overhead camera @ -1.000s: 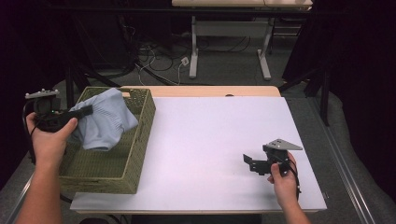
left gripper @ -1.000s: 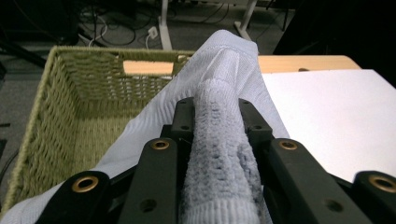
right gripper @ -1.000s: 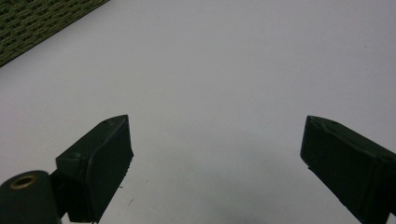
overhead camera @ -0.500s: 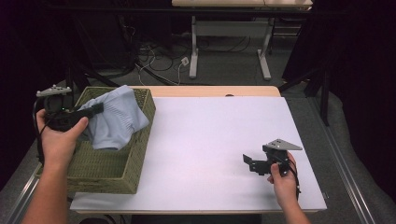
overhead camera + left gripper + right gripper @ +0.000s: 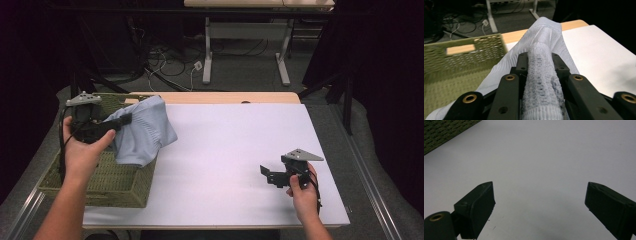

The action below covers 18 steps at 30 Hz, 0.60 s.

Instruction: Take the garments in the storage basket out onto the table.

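In the high view, the left tongs (image 5: 125,120) pinch a pale blue cloth (image 5: 142,132) and hold it in the air over the right-hand rim of a green woven basket (image 5: 112,182). The cloth hangs in loose folds from the pinch; its lower edge drapes across the basket's rim, and part of it juts out over the white counter (image 5: 225,150). The left hand (image 5: 82,150) grips the tool from below, its grey plate on top. The basket sits at the counter's left edge. Well apart, near the front right corner, the right hand (image 5: 302,192) holds the right tongs (image 5: 264,172) low over the bare counter, pointing left towards the basket, with nothing near them.

In the left gripper view, the black jaws are pressed in on a bunched ridge of the cloth (image 5: 541,75), which runs up between them from the bottom edge. Past the jaws the cloth spreads wide and rises to a peak. The basket (image 5: 461,62) lies to the left and below, its woven wall and floor in sight, and the counter (image 5: 599,50) stretches off to the right.

In the right gripper view, the right tongs (image 5: 539,202) stand spread wide, nothing between them, above the plain counter (image 5: 544,157). A corner of the basket (image 5: 441,132) shows at the upper left.
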### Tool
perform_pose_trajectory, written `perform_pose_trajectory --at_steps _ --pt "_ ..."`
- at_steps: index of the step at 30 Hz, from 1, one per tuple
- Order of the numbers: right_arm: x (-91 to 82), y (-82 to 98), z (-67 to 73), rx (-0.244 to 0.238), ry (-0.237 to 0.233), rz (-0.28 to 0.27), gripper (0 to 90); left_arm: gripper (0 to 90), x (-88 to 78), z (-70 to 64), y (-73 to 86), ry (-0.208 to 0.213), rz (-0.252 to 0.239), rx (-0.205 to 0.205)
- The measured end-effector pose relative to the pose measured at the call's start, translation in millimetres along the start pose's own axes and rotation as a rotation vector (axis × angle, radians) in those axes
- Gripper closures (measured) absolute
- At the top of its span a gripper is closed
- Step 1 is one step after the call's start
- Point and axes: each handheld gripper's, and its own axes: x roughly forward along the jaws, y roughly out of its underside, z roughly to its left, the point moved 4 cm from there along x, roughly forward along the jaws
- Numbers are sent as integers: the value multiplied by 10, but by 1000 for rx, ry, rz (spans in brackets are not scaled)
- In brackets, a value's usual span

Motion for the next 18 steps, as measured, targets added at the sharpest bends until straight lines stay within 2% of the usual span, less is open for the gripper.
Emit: perform_pose_trajectory --at_steps 6,11,18 --pt "1 0 0 -2 -1 0 86 730 62 -232 -62 27 -22 30" --pt "-4 0 1 -5 0 10 87 731 141 -408 -120 96 -29 38" --pt "4 -4 -1 -3 -2 0 87 732 313 -661 -165 120 -39 67"
